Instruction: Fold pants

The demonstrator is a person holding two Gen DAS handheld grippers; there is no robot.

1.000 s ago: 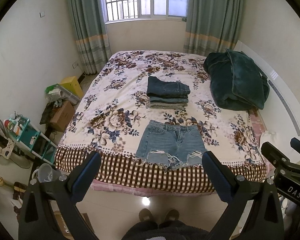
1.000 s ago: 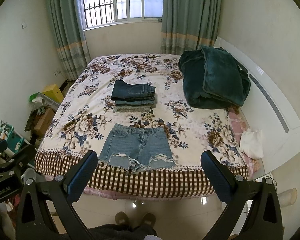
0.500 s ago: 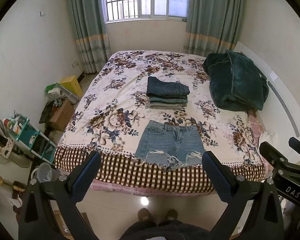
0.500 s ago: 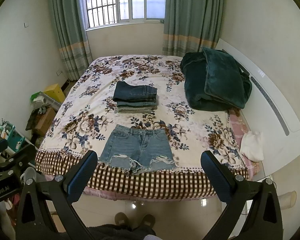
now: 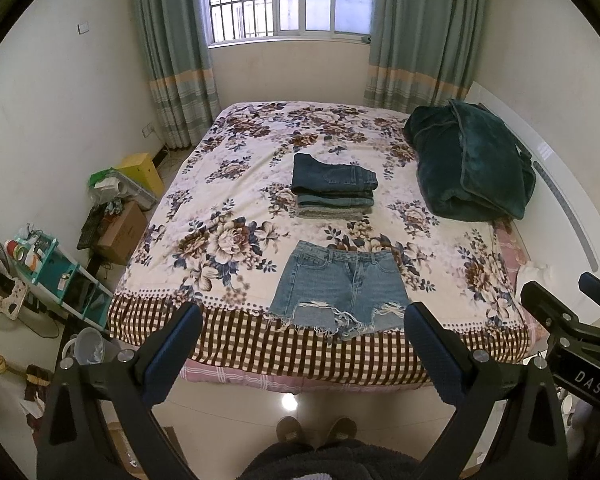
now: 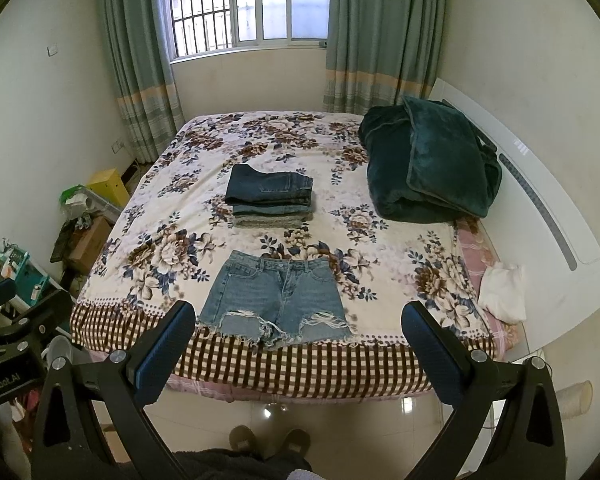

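Observation:
Light blue frayed denim shorts lie flat near the foot edge of the floral bed, waistband toward the window; they also show in the right wrist view. Behind them sits a stack of folded jeans, also in the right wrist view. My left gripper is open and empty, held over the floor short of the bed. My right gripper is open and empty too, at the same distance. Each gripper shows at the edge of the other's view.
A dark green folded blanket lies at the bed's right by the white headboard. A white cloth sits at the right edge. Boxes, a teal shelf and clutter stand on the left floor. My slippers are on the tiled floor.
Both views have shifted slightly; the bed and shorts sit a little lower and farther in frame. Both grippers stay open.

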